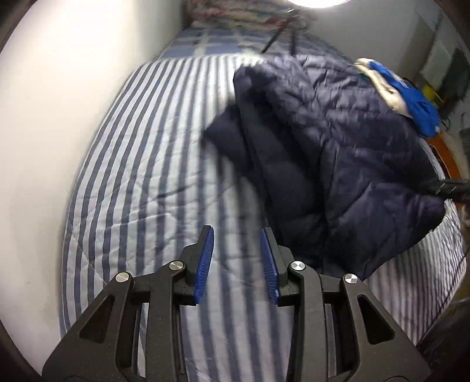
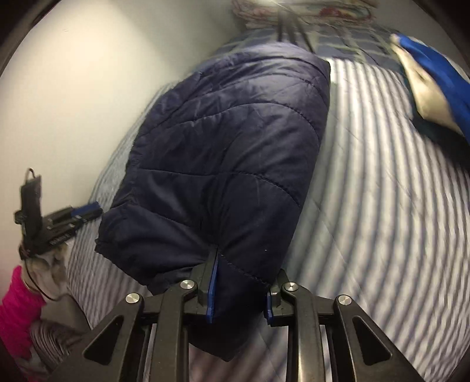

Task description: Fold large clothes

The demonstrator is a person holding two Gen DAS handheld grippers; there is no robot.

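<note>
A dark navy quilted puffer jacket (image 1: pixel 337 152) lies bunched on the striped bed, ahead and to the right of my left gripper (image 1: pixel 236 235). The left gripper is open and empty above the striped quilt, apart from the jacket. In the right wrist view the jacket (image 2: pixel 229 152) fills the middle, and my right gripper (image 2: pixel 241 264) is shut on its near hem, with fabric between the blue pads. The left gripper (image 2: pixel 88 210) shows at the far left of that view, beside the jacket's edge. The right gripper's tip (image 1: pixel 446 186) shows at the jacket's right edge.
The bed has a blue and white striped quilt (image 1: pixel 152 164), with a white wall (image 1: pixel 58 117) along its left side. A blue and cream garment (image 1: pixel 411 94) lies at the bed's right, also seen in the right wrist view (image 2: pixel 434 85). A patterned pillow (image 2: pixel 308 11) lies at the head.
</note>
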